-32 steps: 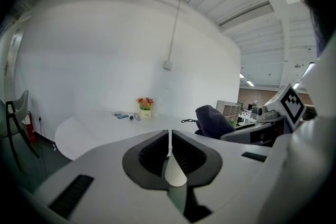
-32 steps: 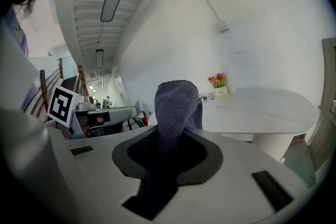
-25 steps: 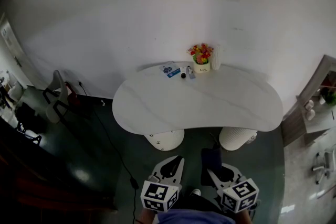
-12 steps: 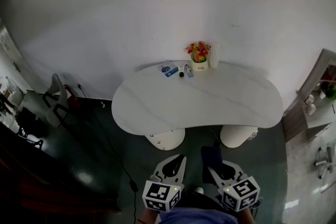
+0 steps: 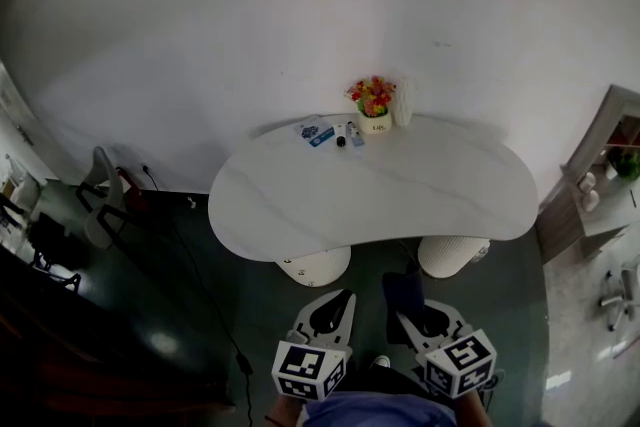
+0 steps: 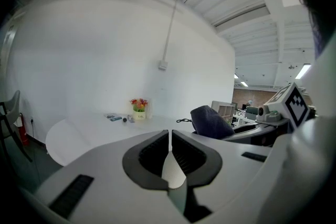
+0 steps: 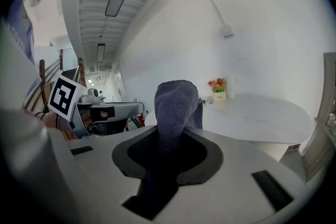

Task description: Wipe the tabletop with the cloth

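Two grippers are held low in front of the person, short of the white kidney-shaped marble-look surface (image 5: 400, 205), so by my reckoning the wiping has not begun. The right gripper (image 5: 420, 320) has its jaws clamped on a dark blue-grey terry cloth (image 7: 176, 99); a folded wad of it stands up past the jaw tips and the rest trails back down between them. The left gripper (image 6: 169, 134) has its jaws pressed together with nothing in them.

The cloth is off the surface altogether, hanging in the air well apart from its near edge. It looks soft, light and limp, the sort of thing that bunches rather than lies flat, so I would expect the grip near its middle to serve well enough: the free wad ahead of the jaws is the part to press down and drag. Terry should catch a little on a smooth top rather than skate.

At the far edge, by the wall, sit a small white pot of red and yellow flowers (image 5: 375, 105) and a blue card (image 5: 316, 132) with some small bits I cannot make out; those look easy to knock.
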`<state>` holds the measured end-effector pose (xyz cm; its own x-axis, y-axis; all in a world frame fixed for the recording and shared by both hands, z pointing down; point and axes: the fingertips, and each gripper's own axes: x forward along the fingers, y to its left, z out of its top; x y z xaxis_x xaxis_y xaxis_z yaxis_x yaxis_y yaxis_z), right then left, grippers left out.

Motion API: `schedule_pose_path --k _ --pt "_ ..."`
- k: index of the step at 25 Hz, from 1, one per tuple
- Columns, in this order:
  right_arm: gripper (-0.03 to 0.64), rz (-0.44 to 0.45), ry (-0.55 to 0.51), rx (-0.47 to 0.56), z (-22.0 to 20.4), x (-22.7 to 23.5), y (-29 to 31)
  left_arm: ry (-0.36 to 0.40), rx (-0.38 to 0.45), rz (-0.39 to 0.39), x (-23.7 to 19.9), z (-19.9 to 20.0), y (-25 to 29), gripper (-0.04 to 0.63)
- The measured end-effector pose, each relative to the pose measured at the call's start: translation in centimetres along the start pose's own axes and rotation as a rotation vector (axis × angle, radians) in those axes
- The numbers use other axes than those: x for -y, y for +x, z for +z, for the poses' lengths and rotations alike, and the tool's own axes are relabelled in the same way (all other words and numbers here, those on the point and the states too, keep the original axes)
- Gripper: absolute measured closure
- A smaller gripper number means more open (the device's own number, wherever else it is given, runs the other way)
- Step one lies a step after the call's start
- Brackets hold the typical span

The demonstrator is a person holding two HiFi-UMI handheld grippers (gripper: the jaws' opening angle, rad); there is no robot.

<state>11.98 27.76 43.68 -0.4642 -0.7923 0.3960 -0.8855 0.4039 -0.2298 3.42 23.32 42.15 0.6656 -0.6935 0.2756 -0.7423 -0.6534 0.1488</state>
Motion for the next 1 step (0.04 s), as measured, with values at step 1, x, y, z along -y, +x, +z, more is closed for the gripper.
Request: schedule_pose_path --k 1 --pt "0.517 -0.004 0.001 0.002 0.20 0.04 0.11 0.000 0.001 -0.002 -0.10 0.14 0.09 0.569"
